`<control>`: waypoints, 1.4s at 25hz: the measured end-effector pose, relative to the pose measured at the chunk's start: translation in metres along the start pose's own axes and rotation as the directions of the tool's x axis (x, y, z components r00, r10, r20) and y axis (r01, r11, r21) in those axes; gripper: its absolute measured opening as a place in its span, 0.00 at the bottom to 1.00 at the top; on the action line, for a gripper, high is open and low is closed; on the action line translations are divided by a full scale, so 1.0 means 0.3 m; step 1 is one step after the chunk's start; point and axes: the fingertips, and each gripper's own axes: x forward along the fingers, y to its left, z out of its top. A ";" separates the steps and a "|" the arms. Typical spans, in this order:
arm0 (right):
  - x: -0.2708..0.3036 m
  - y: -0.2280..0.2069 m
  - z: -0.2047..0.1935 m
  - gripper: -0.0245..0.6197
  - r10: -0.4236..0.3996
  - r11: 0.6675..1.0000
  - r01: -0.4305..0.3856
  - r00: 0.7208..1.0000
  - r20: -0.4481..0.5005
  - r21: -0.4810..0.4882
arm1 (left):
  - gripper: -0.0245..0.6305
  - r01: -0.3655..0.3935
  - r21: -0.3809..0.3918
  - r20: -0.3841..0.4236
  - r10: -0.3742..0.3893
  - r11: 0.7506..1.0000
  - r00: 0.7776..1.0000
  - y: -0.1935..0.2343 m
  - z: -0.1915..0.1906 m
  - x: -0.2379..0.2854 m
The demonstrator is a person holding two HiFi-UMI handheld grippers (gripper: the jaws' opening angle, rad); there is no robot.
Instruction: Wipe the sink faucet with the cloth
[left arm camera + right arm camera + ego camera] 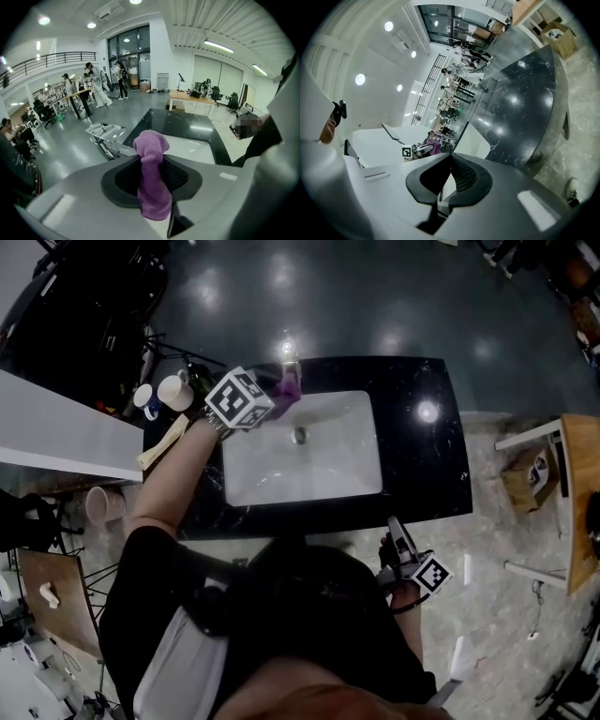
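Observation:
The chrome faucet stands at the back rim of the white sink, which is set in a black counter. My left gripper is just in front of the faucet, shut on a purple cloth. In the left gripper view the cloth hangs bunched between the jaws of the left gripper, with the faucet just ahead to the left. My right gripper hangs by the counter's front edge, away from the sink. In its own view the right gripper is shut on nothing.
Two cups and a pale cloth-like item sit on the counter's left end. A white shelf lies further left. A wooden table and a cardboard box stand at the right. People stand far off.

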 end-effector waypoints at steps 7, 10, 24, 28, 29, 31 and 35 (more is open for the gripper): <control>-0.077 -0.064 0.005 0.06 -0.080 0.995 0.076 0.995 0.060 0.064 | 0.21 -0.051 -0.094 0.006 0.052 0.994 0.999 0.131 0.013 0.092; -0.089 -0.089 0.006 0.06 -0.101 0.991 0.093 0.991 0.084 0.096 | 0.21 -0.082 -0.159 0.028 0.088 0.984 0.996 0.207 0.013 0.102; 0.015 -0.056 0.004 0.06 -0.029 0.998 0.029 1.000 -0.005 0.048 | 0.20 0.094 -0.372 0.169 -0.032 0.923 0.985 0.062 -0.024 0.050; 0.020 -0.044 -0.002 0.06 -0.010 0.999 0.012 1.000 -0.025 0.045 | 0.20 0.229 -0.558 0.280 -0.079 0.797 0.957 -0.063 -0.126 0.046; 0.019 -0.040 -0.003 0.06 -0.007 0.999 0.008 1.000 -0.028 0.042 | 0.20 0.261 -0.637 0.327 -0.052 0.725 0.943 -0.059 -0.157 0.056; 0.016 -0.038 -0.006 0.06 -0.011 0.999 0.012 0.999 -0.030 0.042 | 0.20 0.357 -0.782 0.440 0.047 0.510 0.897 -0.010 -0.220 0.078; -0.016 -0.065 -0.008 0.06 -0.053 0.997 0.054 0.998 -0.014 0.055 | 0.20 0.571 -0.813 0.572 0.343 0.115 0.745 0.164 -0.318 0.137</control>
